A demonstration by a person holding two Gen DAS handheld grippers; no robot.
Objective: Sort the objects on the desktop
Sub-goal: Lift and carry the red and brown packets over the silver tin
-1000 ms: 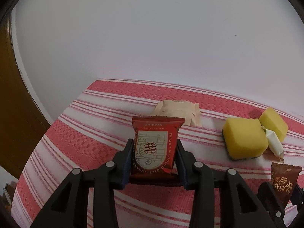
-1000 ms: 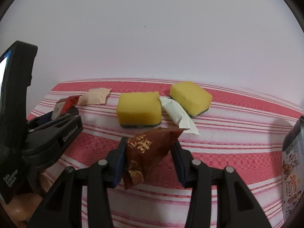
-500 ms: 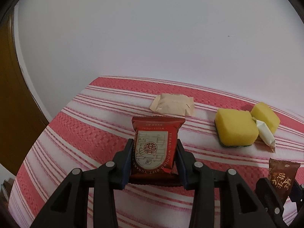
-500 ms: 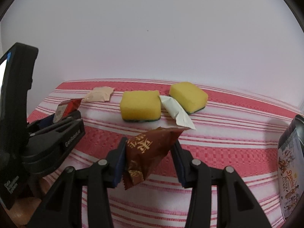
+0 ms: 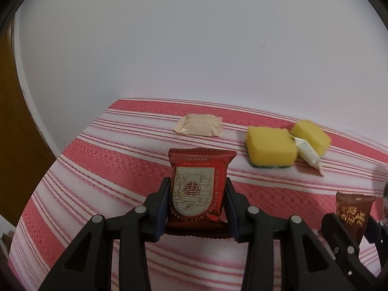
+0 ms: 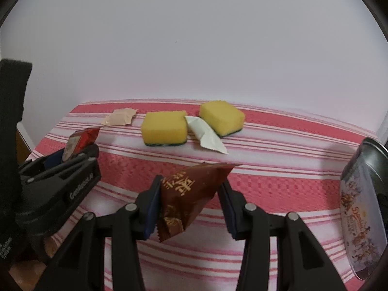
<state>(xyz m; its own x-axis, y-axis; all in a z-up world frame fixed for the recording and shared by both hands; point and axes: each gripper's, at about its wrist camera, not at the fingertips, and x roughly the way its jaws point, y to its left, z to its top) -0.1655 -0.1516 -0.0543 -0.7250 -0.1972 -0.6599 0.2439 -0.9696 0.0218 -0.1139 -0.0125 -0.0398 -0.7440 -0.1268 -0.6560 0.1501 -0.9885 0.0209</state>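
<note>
My left gripper (image 5: 197, 201) is shut on a red snack packet (image 5: 198, 184) with a cream label, held upright above the striped cloth. My right gripper (image 6: 190, 201) is shut on a brown snack packet (image 6: 191, 191) with gold characters, tilted to the right. From the right wrist view the left gripper (image 6: 72, 160) and its red packet (image 6: 81, 140) show at the left; from the left wrist view the brown packet (image 5: 352, 215) shows at the lower right. Far on the cloth lie two yellow sponges (image 6: 165, 131) (image 6: 222, 117), a white packet (image 6: 206, 138) between them and a beige packet (image 6: 118, 120).
A red and white striped cloth (image 6: 278, 167) covers the table, with a white wall behind it. A printed metal tin (image 6: 363, 206) stands at the right edge of the right wrist view. A brown wooden surface (image 5: 17, 131) rises at the left of the left wrist view.
Both grippers have drawn back from the wall with their packets still held. The sponges and far packets now look smaller and farther, and the tin has come into the right wrist view.
</note>
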